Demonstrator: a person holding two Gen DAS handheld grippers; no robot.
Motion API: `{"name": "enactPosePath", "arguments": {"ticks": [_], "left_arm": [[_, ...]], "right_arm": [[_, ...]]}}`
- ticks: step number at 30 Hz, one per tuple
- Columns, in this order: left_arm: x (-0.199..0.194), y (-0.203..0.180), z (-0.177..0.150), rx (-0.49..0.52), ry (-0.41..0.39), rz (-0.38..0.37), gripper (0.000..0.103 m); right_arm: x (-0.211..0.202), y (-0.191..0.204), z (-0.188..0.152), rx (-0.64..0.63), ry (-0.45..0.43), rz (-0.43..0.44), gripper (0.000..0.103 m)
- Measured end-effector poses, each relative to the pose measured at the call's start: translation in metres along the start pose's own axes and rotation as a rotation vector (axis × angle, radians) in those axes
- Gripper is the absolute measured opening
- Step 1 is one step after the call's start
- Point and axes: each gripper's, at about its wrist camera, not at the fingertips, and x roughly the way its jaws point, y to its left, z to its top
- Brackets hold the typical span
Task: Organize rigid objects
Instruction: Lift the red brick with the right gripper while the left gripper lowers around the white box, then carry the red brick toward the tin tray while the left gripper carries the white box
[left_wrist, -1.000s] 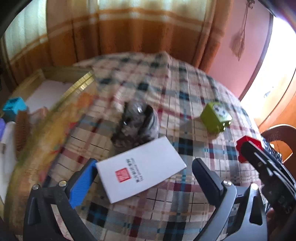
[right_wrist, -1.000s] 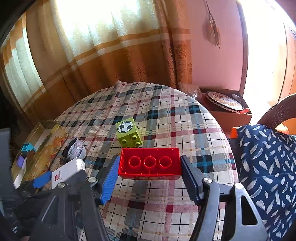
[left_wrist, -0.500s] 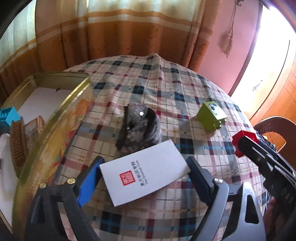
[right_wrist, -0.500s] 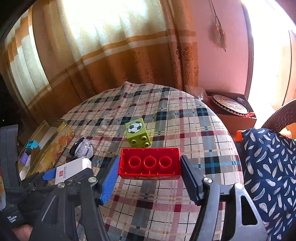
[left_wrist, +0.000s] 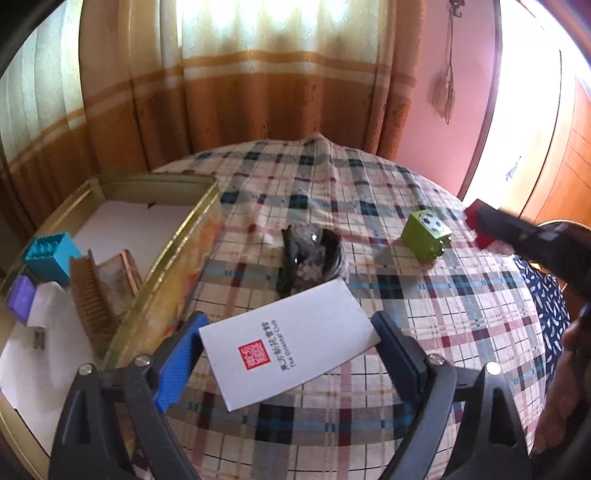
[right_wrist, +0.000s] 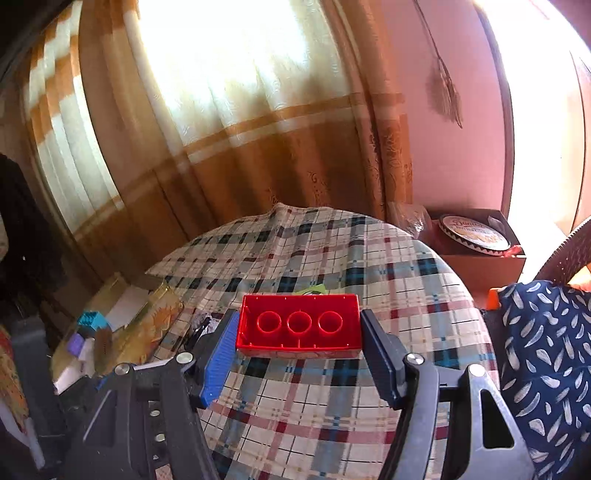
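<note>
On plaid tablecloth (left_wrist: 424, 306) | curtain (left_wrist: 258, 92) behind | left claw (left_wrist: 288, 350) clamps white box (left_wrist: 291, 339) | right claw (right_wrist: 299, 332) clamps red brick (right_wrist: 299, 326)

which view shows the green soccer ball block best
The left wrist view: the green block sits in full sight on the checked tablecloth, ball picture clear on top. In the right wrist view only a green sliver peeks over the red brick held in the right claw.
</note>
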Motion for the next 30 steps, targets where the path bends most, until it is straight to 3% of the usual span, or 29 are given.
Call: {"name": "enactPosePath", "arguments": {"ticks": [5, 16, 30], "left_arm": [[-0.004, 0.001, -0.001, 0.036, -0.012, 0.015, 0.09], [-0.017, 0.009, -0.005, 0.02, -0.082, 0.011, 0.09], [-0.031, 0.011, -0.007, 0.013, -0.163, 0.011, 0.09]], "right_arm": [[0.017, 0.0, -0.011, -0.001, 0.045, -0.011, 0.066], [0.013, 0.021, -0.018, -0.082, 0.021, -0.026, 0.066], [0.006, 0.023, -0.02, -0.089, -0.018, -0.026, 0.066]]}}
